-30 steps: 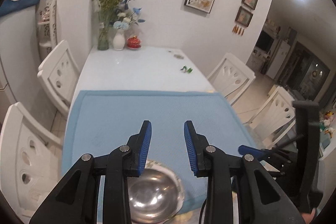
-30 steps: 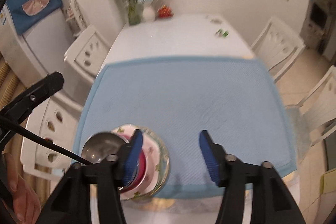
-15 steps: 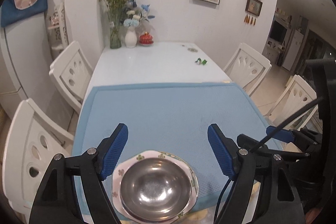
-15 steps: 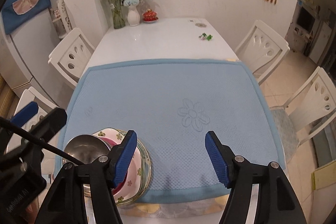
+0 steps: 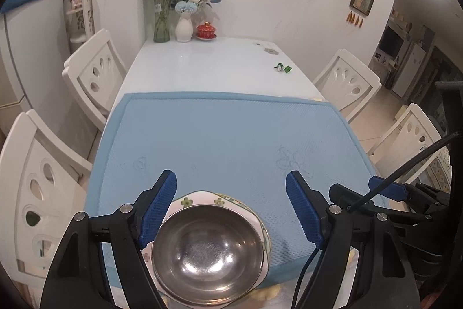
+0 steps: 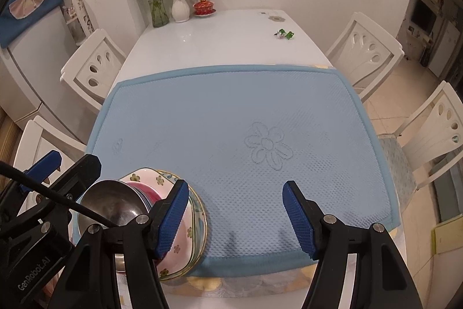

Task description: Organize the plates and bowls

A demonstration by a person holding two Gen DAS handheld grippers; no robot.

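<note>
A steel bowl (image 5: 207,251) sits on top of a stack at the near left corner of the blue mat (image 5: 225,141). Under it are a pink bowl (image 6: 150,191) and flowered plates (image 6: 185,236); a plate rim (image 5: 202,197) also shows in the left wrist view. My left gripper (image 5: 231,206) is open and empty, its fingers apart on either side of the steel bowl and above it. My right gripper (image 6: 235,217) is open and empty over the mat's near edge, right of the stack. The steel bowl (image 6: 111,206) shows in the right wrist view too.
The mat (image 6: 246,141) lies on a white table (image 6: 220,39). Vases of flowers (image 5: 176,10) and a red lidded cup (image 5: 206,31) stand at the far end. A small green item (image 5: 283,67) lies far right. White chairs (image 5: 95,74) flank both sides.
My left gripper opened wide from nearly shut and drew back above the steel bowl. My right gripper stayed open while its view steadied and shifted over the mat.
</note>
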